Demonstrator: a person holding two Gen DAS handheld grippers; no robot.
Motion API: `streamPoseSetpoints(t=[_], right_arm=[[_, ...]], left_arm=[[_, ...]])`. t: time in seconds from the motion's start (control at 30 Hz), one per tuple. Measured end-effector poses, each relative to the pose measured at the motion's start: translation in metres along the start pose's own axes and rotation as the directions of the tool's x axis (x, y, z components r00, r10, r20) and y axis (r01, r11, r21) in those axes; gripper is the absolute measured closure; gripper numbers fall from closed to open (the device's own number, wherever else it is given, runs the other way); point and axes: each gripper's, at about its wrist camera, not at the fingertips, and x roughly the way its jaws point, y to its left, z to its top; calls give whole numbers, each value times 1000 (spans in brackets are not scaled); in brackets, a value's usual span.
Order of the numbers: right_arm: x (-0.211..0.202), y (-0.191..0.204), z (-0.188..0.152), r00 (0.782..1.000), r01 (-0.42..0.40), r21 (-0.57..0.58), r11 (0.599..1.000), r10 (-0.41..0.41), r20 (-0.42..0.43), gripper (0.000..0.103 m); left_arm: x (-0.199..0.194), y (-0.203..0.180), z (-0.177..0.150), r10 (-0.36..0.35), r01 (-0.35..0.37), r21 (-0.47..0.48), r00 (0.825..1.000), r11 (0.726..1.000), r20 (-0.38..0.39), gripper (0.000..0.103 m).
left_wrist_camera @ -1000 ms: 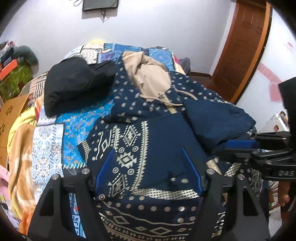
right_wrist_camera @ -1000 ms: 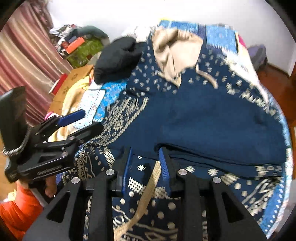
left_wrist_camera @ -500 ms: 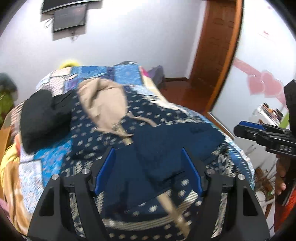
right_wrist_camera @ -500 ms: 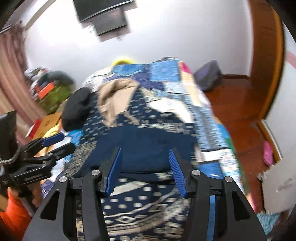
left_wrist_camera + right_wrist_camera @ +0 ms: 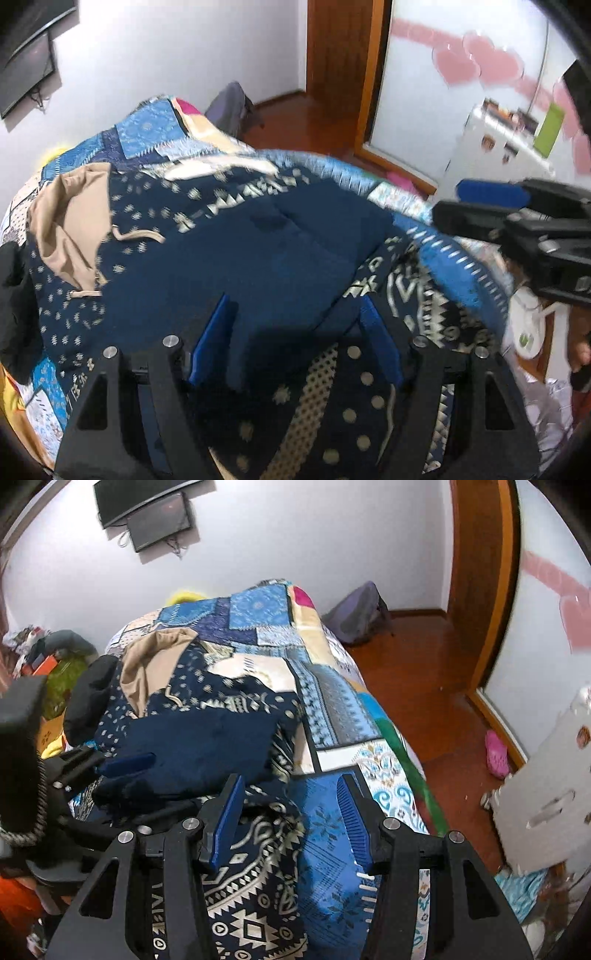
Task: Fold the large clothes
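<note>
A large navy patterned garment [image 5: 280, 258] with a tan hood lining [image 5: 70, 218] lies spread on the bed [image 5: 332, 709], over a blue patchwork cover; its plain navy part is folded over on top, and its white-patterned hem bunches at the near edge of the bed. In the left wrist view the left claw [image 5: 295, 339] hangs above the near part of the garment with its blue pads well apart and nothing pressed between them; cloth shows in the gap, lying below the pads. The right claw [image 5: 291, 816] stands at the near right edge of the garment, its pads apart: the left pad is over the patterned hem, the right pad over the bare blue bed cover, and neither pinches any cloth. Its jaws have just been opening, and no cloth is held between them. Each claw shows in the other's view, the left one at the left side of the right wrist view, the right one at the right side of the left wrist view. A black garment [image 5: 92, 698] lies at the far left of the bed beside the tan hood lining. Beyond the bed are a wooden floor [image 5: 436, 672], a wooden door frame [image 5: 480, 572], and a dark screen [image 5: 155, 513] on the white wall.
</note>
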Motion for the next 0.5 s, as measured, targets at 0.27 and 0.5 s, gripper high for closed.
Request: streamPoseSetpoints(t=[0.27, 0.5], right_arm=[[14, -16, -7, 998, -28, 73, 997, 32, -50, 55], [26, -9, -4, 996, -27, 60, 998, 32, -78, 55]], left_arm=[[7, 12, 3, -52, 53, -84, 998, 995, 19, 43], [2, 28, 3, -109, 112, -127, 994, 986, 30, 80]])
